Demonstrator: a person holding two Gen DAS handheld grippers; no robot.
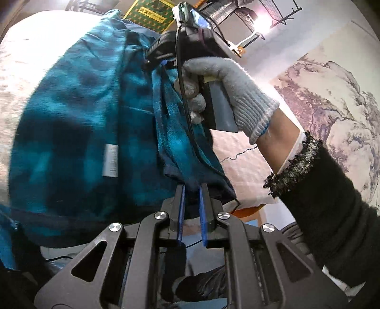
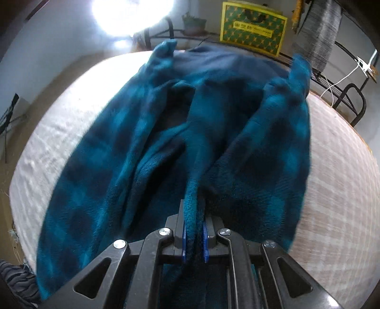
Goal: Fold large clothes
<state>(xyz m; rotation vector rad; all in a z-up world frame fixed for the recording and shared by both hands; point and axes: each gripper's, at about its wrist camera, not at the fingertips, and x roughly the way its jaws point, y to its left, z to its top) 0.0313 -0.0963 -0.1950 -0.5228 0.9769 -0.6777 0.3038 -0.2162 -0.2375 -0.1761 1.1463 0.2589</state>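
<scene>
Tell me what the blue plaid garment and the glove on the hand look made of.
Blue plaid garment: fleece-like, soft and matte, judging by the fuzzy nap at the fold in the right gripper; probably synthetic.
Glove: grey knit with a ribbed cuff, cotton-like yarn, slightly fuzzy surface.

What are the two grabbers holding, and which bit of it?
Both hold the blue plaid fleece garment: the left gripper pinches a dark-trimmed edge, the right gripper a bunched-up fold.

A big lamp [image 2: 133,14] is glaring white at the top. The blue cloth [image 2: 166,147] is looking blurry. The edges are bending round and going dark.
</scene>
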